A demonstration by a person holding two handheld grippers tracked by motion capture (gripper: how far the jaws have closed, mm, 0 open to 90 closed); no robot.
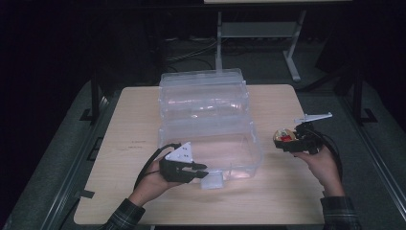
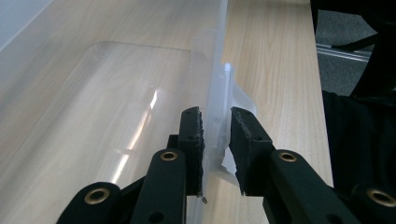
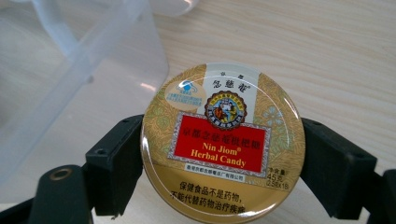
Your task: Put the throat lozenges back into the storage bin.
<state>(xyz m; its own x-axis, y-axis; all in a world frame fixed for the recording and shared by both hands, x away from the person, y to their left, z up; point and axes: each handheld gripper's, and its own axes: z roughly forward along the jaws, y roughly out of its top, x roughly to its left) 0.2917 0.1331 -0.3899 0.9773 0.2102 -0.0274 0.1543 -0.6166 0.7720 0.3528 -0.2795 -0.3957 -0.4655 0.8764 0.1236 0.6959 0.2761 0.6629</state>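
Note:
A clear plastic box (image 1: 239, 160) stands mid-table with its lid (image 1: 203, 91) swung open behind it. At the box's front rim, my left gripper (image 1: 203, 170) has one jaw inside and one outside. In the left gripper view the pads of the left gripper (image 2: 215, 126) close on the thin front wall (image 2: 217, 79) by its latch tab. To the right of the box, above the table, my right gripper (image 1: 285, 140) is shut on a round gold and red candy tin (image 1: 283, 136). The tin (image 3: 223, 140) sits label up between the jaws of the right gripper (image 3: 223, 156), with the box corner (image 3: 70, 70) beyond.
The wooden table (image 1: 134, 120) ends close behind the open lid. Bare wood lies left and right of the box and along the front edge. Dark floor surrounds the table, and another table's white legs (image 1: 292, 62) stand at the back.

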